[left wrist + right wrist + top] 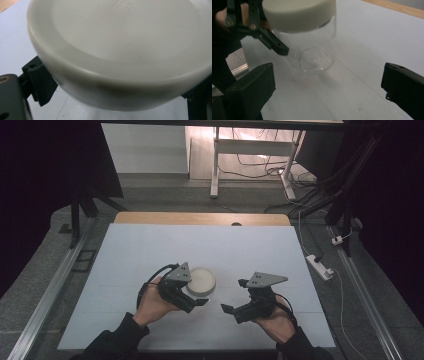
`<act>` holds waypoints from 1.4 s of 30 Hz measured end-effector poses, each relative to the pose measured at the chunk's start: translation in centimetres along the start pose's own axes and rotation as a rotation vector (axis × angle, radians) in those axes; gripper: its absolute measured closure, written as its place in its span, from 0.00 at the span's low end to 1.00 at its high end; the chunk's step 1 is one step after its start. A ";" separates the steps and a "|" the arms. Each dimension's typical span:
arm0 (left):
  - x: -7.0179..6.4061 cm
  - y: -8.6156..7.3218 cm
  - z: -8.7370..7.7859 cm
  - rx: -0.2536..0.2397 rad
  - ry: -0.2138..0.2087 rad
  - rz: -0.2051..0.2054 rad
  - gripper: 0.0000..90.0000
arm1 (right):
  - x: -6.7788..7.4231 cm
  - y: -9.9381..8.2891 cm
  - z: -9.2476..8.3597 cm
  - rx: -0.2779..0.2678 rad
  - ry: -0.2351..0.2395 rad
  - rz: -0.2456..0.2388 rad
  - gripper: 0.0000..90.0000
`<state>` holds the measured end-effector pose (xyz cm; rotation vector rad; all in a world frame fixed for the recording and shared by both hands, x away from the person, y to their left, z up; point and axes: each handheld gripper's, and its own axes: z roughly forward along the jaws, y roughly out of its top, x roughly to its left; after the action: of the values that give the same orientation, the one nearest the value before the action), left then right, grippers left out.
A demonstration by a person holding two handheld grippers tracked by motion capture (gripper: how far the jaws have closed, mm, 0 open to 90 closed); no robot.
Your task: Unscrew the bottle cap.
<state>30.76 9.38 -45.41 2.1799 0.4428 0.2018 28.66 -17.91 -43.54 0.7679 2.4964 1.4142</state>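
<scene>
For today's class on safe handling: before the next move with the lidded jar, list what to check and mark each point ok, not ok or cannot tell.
1. Left tool is at the clear jar, its jaws either side of the glass below the lid: ok.
2. Left tool's grip on the glass is firm: cannot tell, contact is hidden.
3. White lid sits level and fully on the jar: ok.
4. Jar's base rests on the white table: cannot tell; in the right gripper view it looks tilted.
5. Right tool is open and apart from the jar, ready to take the lid: ok.
6. Jar's contents: looks empty, ok.
</scene>
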 end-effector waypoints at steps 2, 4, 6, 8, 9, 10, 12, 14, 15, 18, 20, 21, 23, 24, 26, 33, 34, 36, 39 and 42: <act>0.0 0.0 0.1 0.003 -0.001 0.002 0.08 | 0.1 0.4 0.2 0.004 0.006 -0.005 0.00; 0.0 0.0 0.1 0.007 -0.002 0.006 0.08 | 0.2 0.8 0.3 0.004 0.013 -0.011 0.00; 0.0 -0.1 0.2 0.007 -0.003 0.005 0.09 | 0.3 1.2 0.6 0.000 0.019 -0.015 0.00; -0.1 -0.1 0.2 0.006 -0.002 0.004 0.08 | 0.4 1.7 0.8 0.002 0.020 -0.020 0.00; 0.0 -0.1 0.2 0.010 -0.003 0.007 0.08 | 0.5 1.9 1.0 0.004 0.018 -0.024 0.00; -0.1 -0.1 0.3 0.011 -0.003 0.007 0.08 | 0.5 2.1 1.1 0.004 0.016 -0.029 0.00; -0.1 -0.1 0.4 0.012 -0.003 0.006 0.08 | 0.7 2.5 1.5 0.002 0.017 -0.034 0.00; -0.2 -0.1 0.5 0.012 0.000 0.003 0.09 | 0.8 2.9 1.8 -0.003 0.020 -0.032 0.00; -0.2 -0.2 0.5 0.013 -0.002 0.002 0.09 | 0.8 3.1 2.0 -0.003 0.021 -0.034 0.00; -0.2 -0.2 0.6 0.013 -0.002 -0.001 0.08 | 1.1 3.6 2.7 -0.001 0.017 -0.041 0.00; -0.3 -0.2 0.7 0.012 -0.005 -0.006 0.08 | 1.2 4.0 3.2 -0.002 0.023 -0.047 0.00; -0.3 -0.2 0.8 0.011 -0.006 -0.007 0.09 | 1.3 4.1 3.5 0.000 0.023 -0.051 0.00; -0.3 -0.2 0.8 0.011 -0.005 -0.008 0.08 | 1.5 4.4 4.0 0.004 0.020 -0.065 0.00; -0.4 -0.2 0.9 0.011 -0.007 -0.009 0.08 | 1.6 4.5 4.2 0.005 0.022 -0.068 0.00; -0.4 -0.2 0.9 0.009 -0.008 -0.011 0.08 | 1.8 4.7 4.7 0.008 0.025 -0.076 0.00; -0.4 -0.1 0.9 0.008 -0.013 -0.011 0.09 | 2.1 4.9 5.8 0.015 0.036 -0.097 0.03; -0.5 -0.1 0.9 0.007 -0.016 -0.011 0.08 | 2.2 4.9 5.9 0.012 0.036 -0.104 0.05; -0.5 -0.1 0.9 0.010 -0.020 -0.004 0.09 | 2.3 4.9 5.9 0.010 0.037 -0.116 0.07; -0.5 -0.1 0.9 0.010 -0.030 0.000 0.09 | 2.4 4.9 5.9 0.007 0.038 -0.133 0.07; -0.5 -0.1 0.9 0.014 -0.044 0.015 0.09 | 2.3 4.9 5.8 0.014 0.059 -0.140 0.07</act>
<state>30.54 8.58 -45.99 2.1978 0.4048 0.1588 30.72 -10.32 -42.30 0.5491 2.5506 1.3918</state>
